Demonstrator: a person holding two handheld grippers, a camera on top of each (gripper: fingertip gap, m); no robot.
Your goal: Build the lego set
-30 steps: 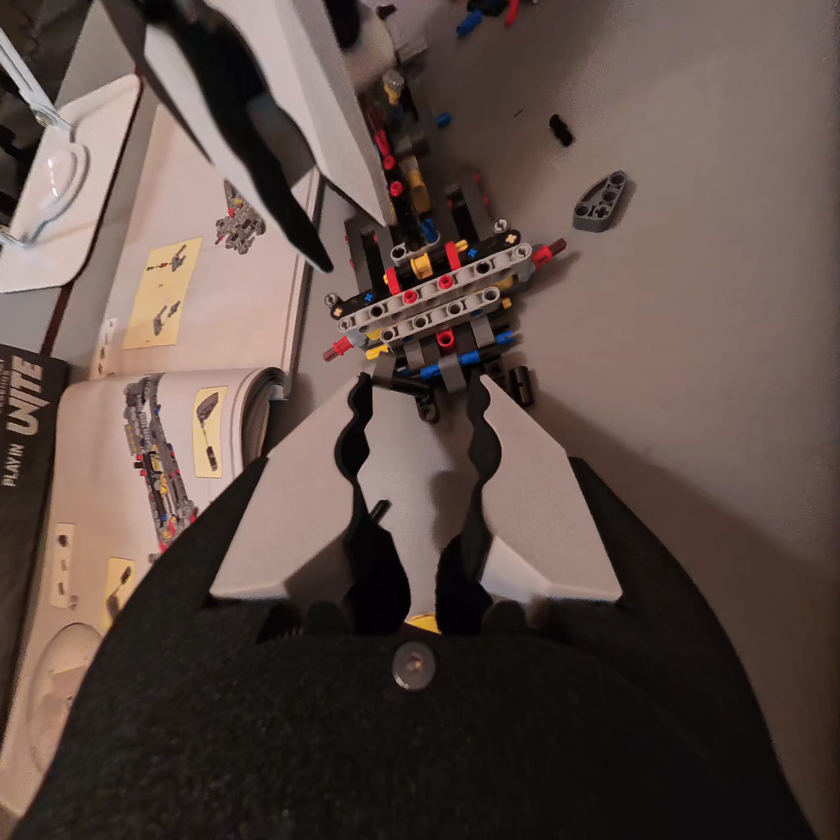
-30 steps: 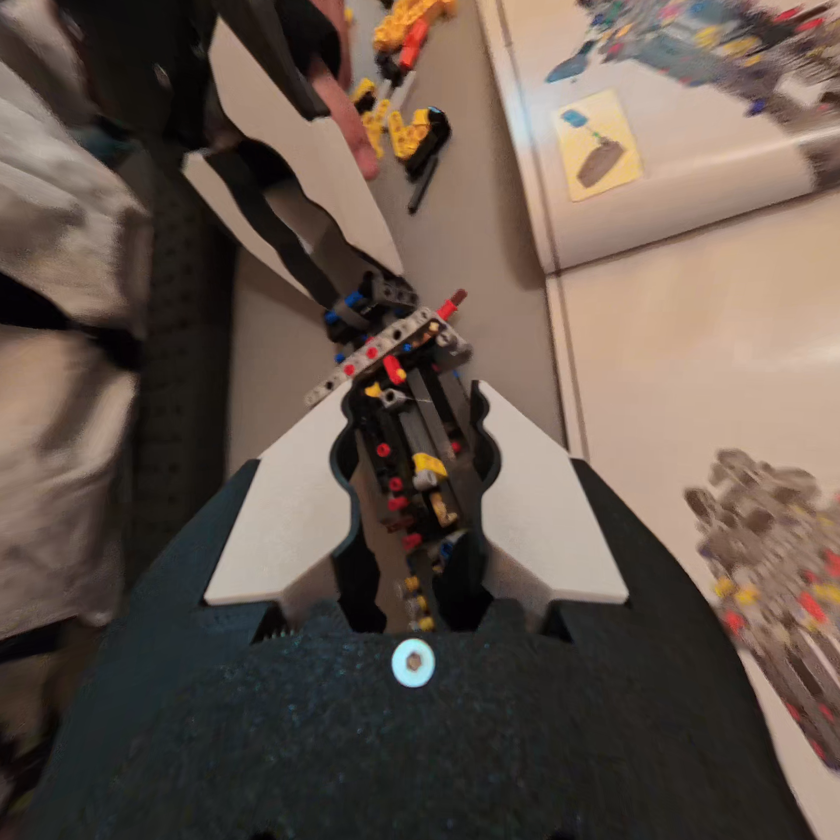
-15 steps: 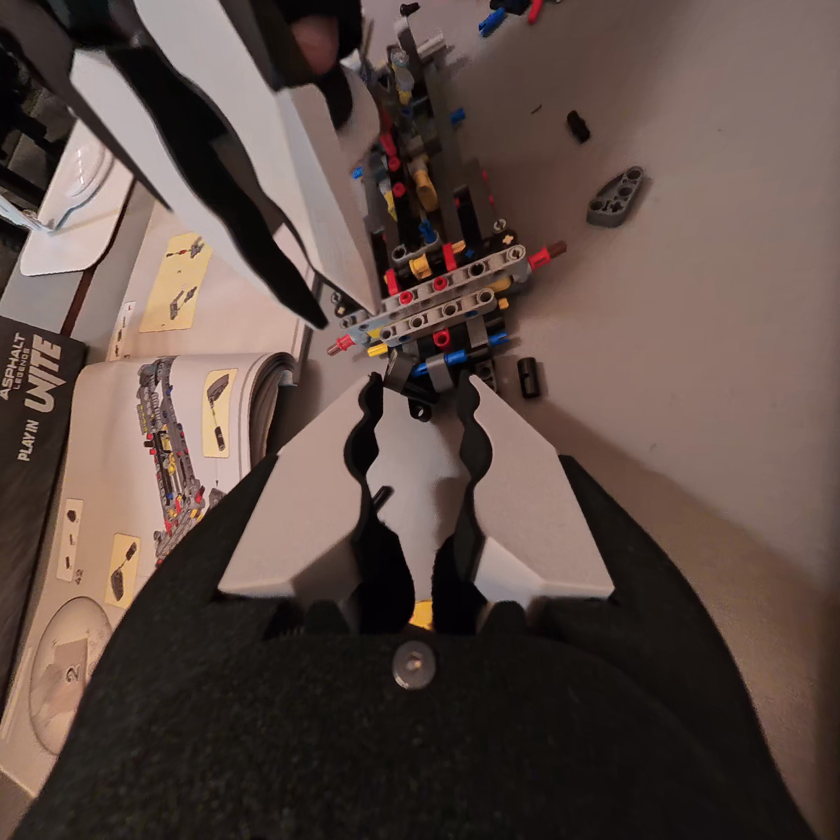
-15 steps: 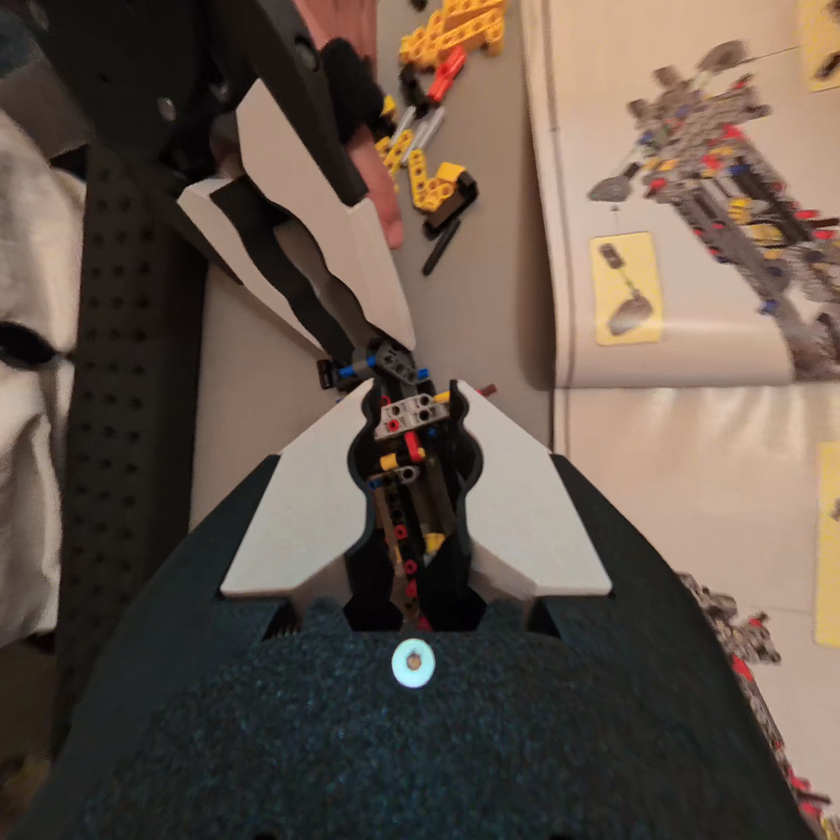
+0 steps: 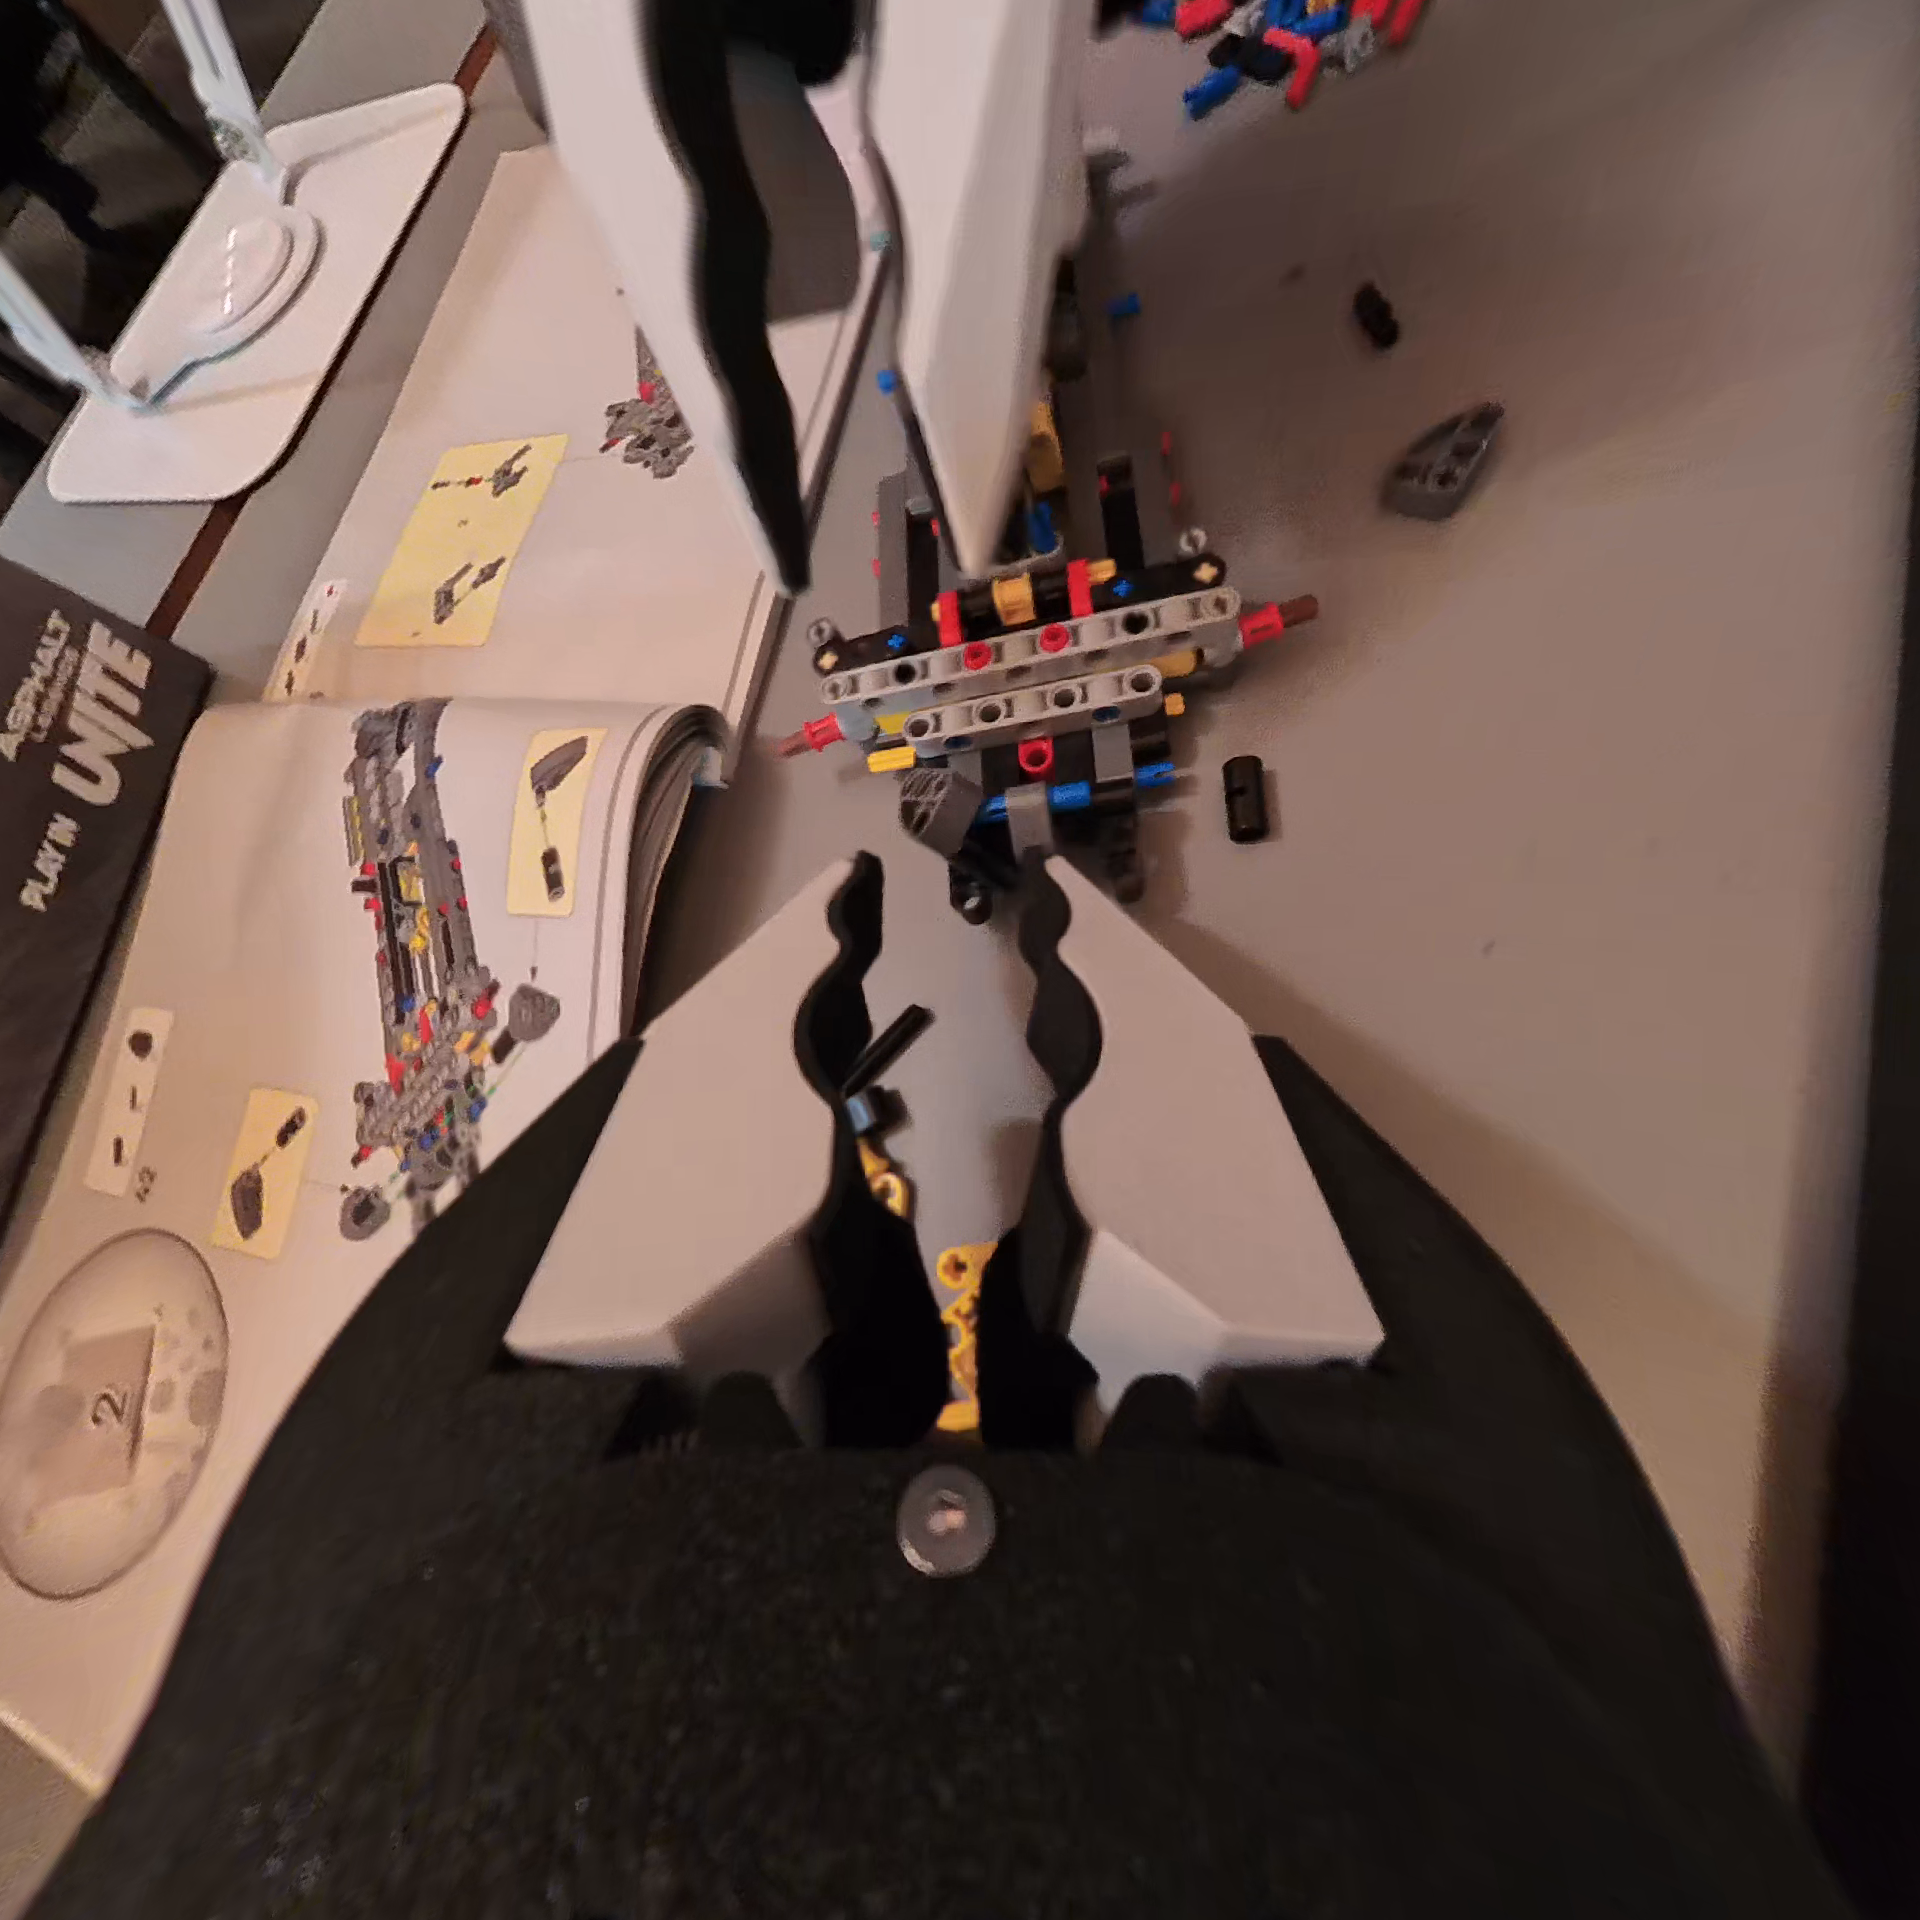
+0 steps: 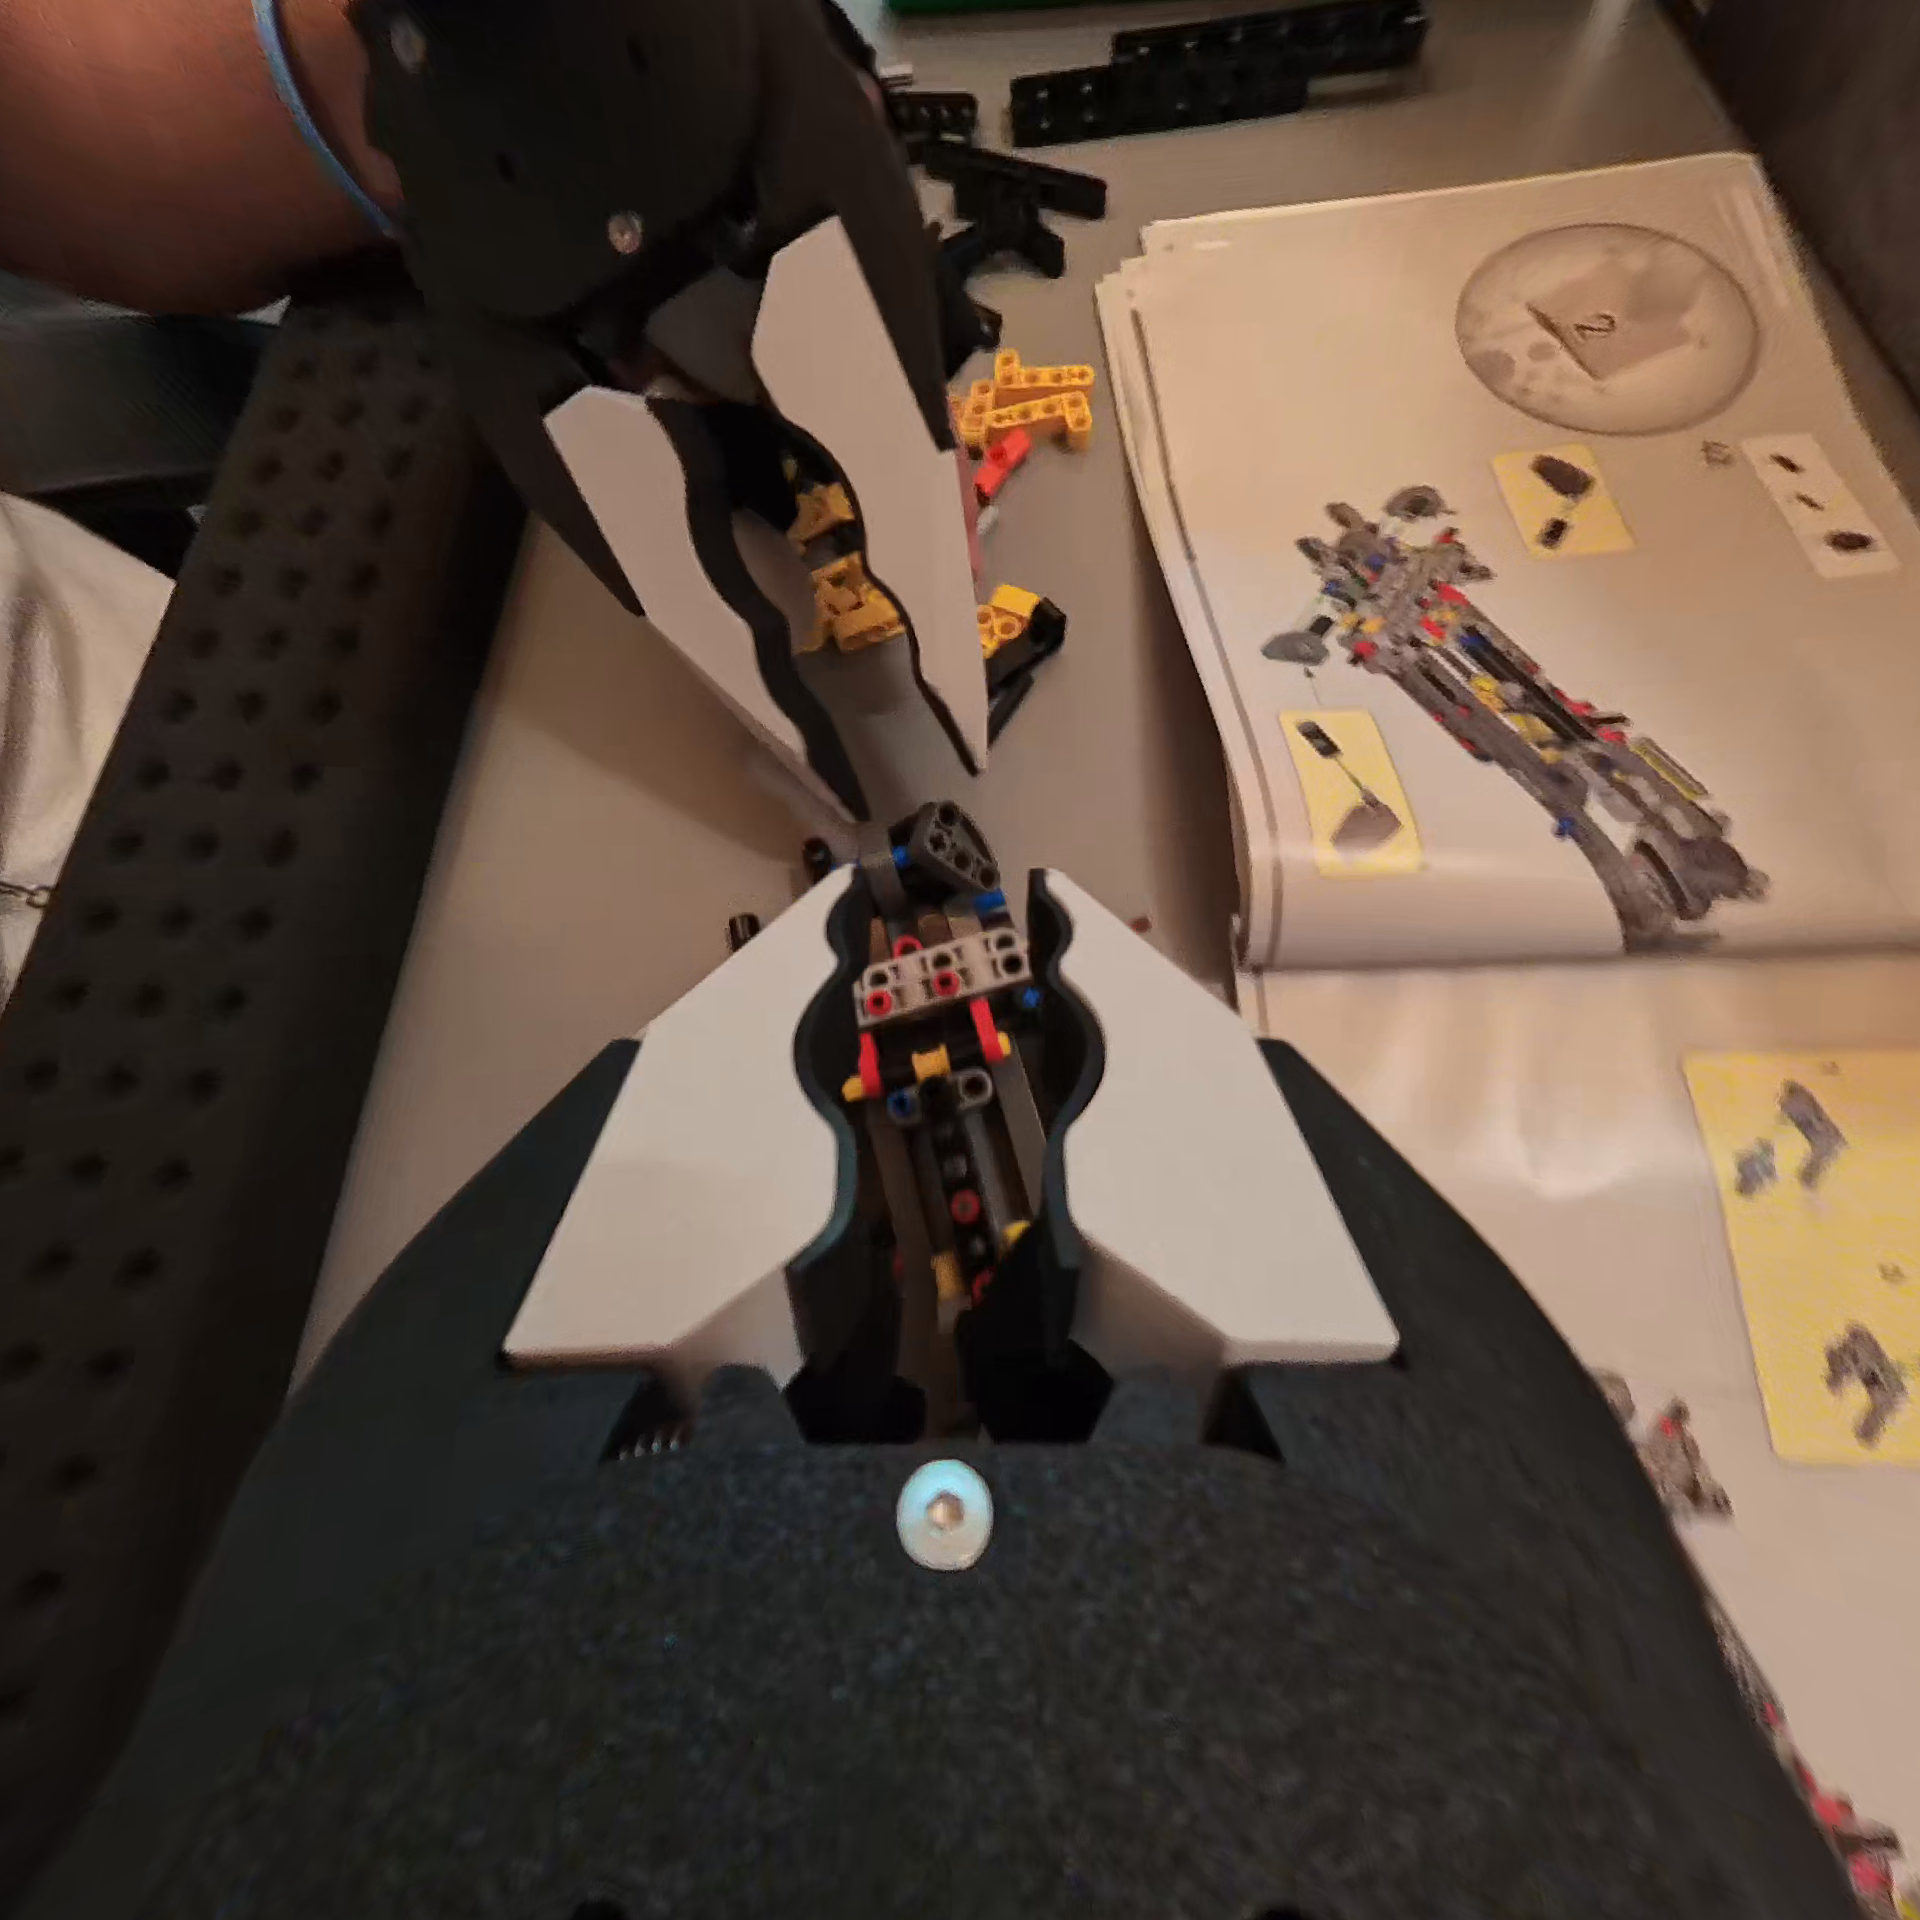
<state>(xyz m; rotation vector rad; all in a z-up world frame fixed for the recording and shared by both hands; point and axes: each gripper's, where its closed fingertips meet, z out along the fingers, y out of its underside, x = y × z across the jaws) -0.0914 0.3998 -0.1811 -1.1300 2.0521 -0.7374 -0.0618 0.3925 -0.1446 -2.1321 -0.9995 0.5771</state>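
Since a second ago: my right tongs [image 6: 945,883] have slid farther along the lego model [image 6: 940,1049], which now fills the gap nearly to the tips; my left tongs [image 5: 951,868] have drawn slightly back from its near end.

Surface: grey table [image 5: 1558,935], warm indoor light. Little of the room shows beyond a dark perforated panel [image 6: 208,831] along the table's left edge in the right wrist view.

Left to right, left wrist view:
- White stand base [image 5: 260,312], one, at the far left.
- Dark printed box [image 5: 73,748], one, at the left edge.
- Instruction booklet [image 5: 364,935], one, lying open with yellow step panels.
- My left tongs, one pair, parted and grasping nothing, tips just short of the model. Yellow pieces [image 5: 961,1320] show on the table between the fingers.
- Lego model, one, on the table mid-frame: a long dark frame with two pale grey holed beams [image 5: 1029,665] across its near end, red, blue and yellow pins, and a dark grey triangular piece [image 5: 935,805] at the near corner.
- Loose black connector [image 5: 1245,798], one, just right of the model.
- Loose grey holed plate [image 5: 1444,473], one, farther right.
- Heap of red and blue pins [image 5: 1278,52], uncounted, far right corner.

Right wrist view: my right tongs are clenched on the model's sides. Black beams [image 6: 1195,73] lie at the table's far end, count unclear.
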